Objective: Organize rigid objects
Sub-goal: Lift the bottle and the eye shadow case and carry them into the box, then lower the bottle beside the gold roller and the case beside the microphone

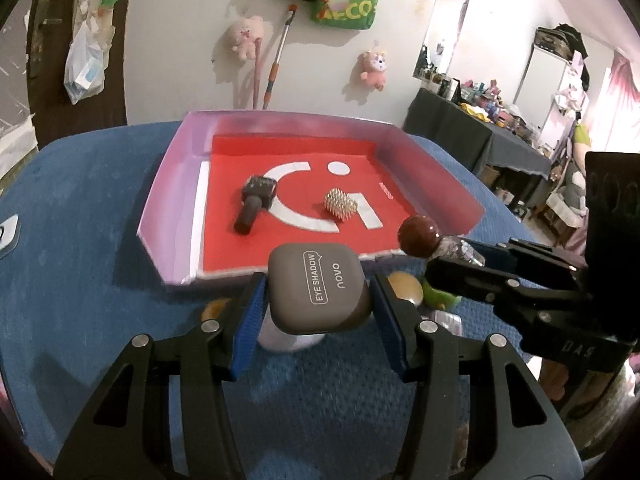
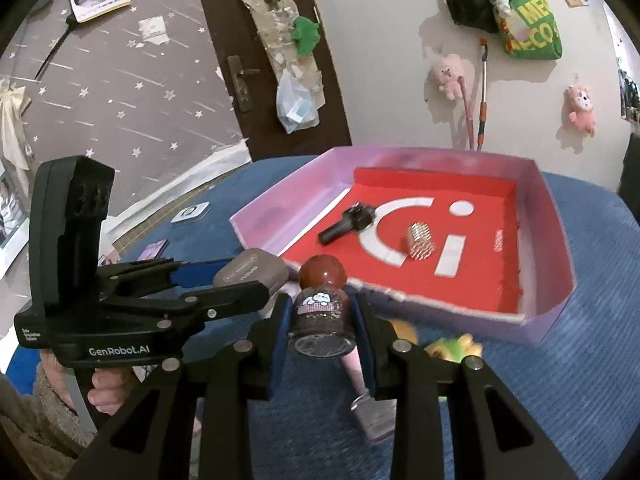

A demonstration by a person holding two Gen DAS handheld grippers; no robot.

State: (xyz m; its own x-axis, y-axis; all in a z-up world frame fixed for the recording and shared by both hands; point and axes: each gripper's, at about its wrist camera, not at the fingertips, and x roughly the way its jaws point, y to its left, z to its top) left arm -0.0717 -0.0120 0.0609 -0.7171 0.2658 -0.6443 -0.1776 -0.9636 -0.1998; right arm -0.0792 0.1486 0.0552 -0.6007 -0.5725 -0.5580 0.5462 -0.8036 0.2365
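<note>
My left gripper [image 1: 318, 300] is shut on a grey eye shadow case [image 1: 320, 286] and holds it above the blue table, just in front of the box's near edge. My right gripper [image 2: 322, 320] is shut on a small jar with a round brown cap [image 2: 322, 308], also near the box's front edge; it shows in the left wrist view [image 1: 420, 236] too. The pink box with a red floor [image 1: 176, 184] holds a black brush head [image 1: 254, 204] and a silver spiked roller [image 1: 340, 205].
Small items lie on the blue table under the grippers: a green and yellow toy [image 2: 454, 350], a pink clip [image 2: 366, 408], a white cylinder [image 1: 280, 340]. A card [image 2: 191, 213] lies at the table's far left. Plush toys hang on the wall behind.
</note>
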